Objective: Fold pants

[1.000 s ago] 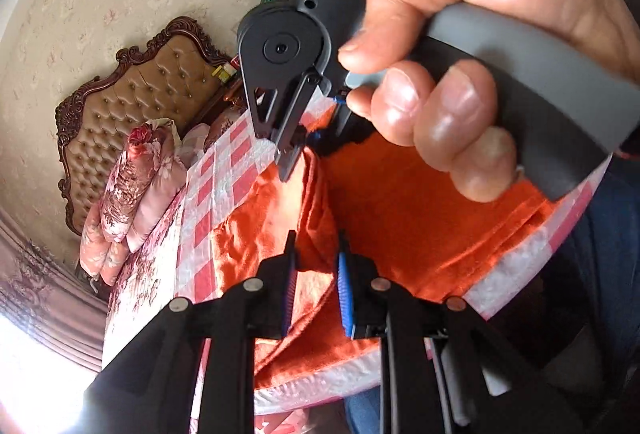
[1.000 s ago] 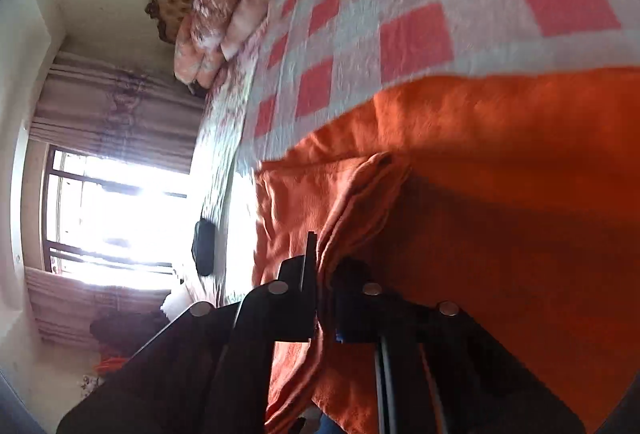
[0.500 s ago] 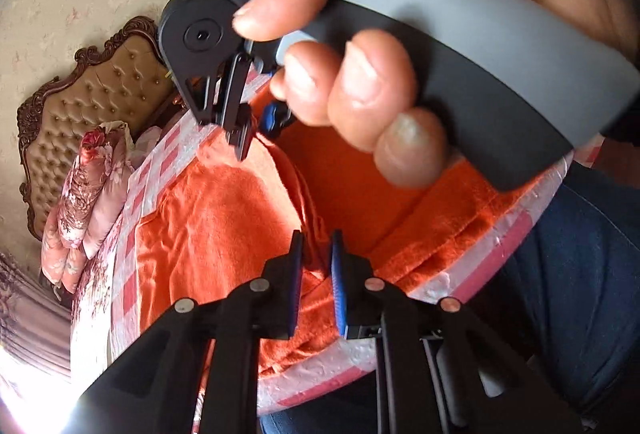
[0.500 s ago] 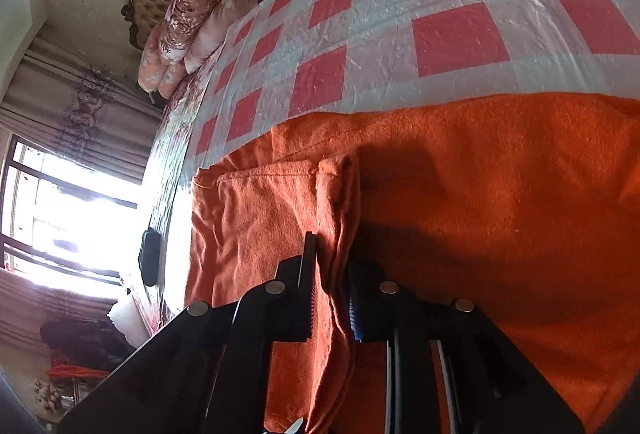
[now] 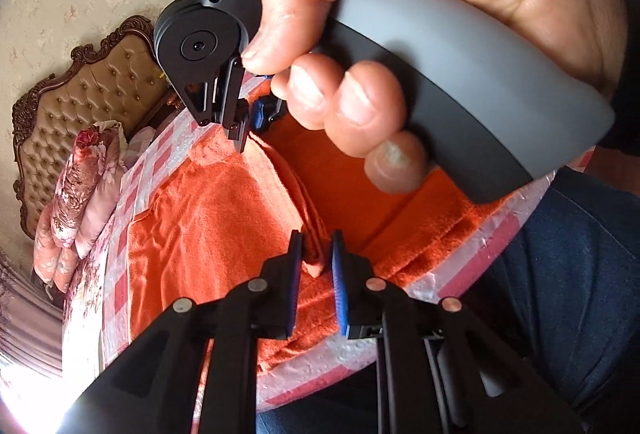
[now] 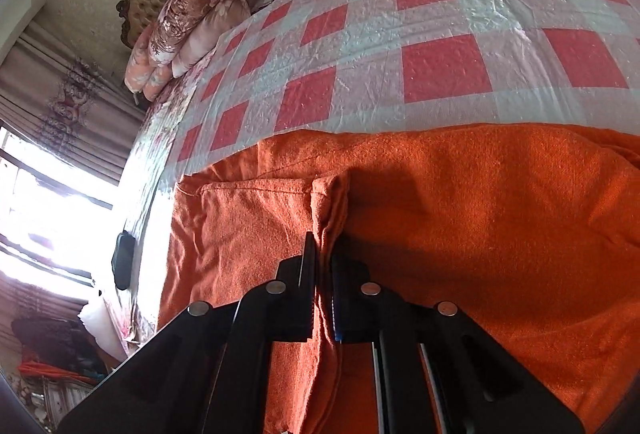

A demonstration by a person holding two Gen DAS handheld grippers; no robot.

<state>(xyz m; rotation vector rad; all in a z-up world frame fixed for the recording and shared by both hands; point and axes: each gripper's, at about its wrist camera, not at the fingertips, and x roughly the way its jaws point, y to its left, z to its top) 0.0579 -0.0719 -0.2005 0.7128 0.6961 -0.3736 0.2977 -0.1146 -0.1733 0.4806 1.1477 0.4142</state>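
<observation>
Close up, the left gripper (image 5: 316,274) pinches a ridge of the orange pants (image 5: 208,234) at the near edge of the checked bed (image 6: 440,34); beyond, the right gripper (image 6: 322,274) is closing on the same fold. Mid-fold; next, likely carry it across evenly

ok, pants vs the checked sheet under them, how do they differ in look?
The pants are plain orange, the sheet red-and-white checked. The pants look matte and fuzzy, the sheet glossy. The pants are bunched into a raised fold, the sheet lies flat. Both show wrinkles.
</observation>
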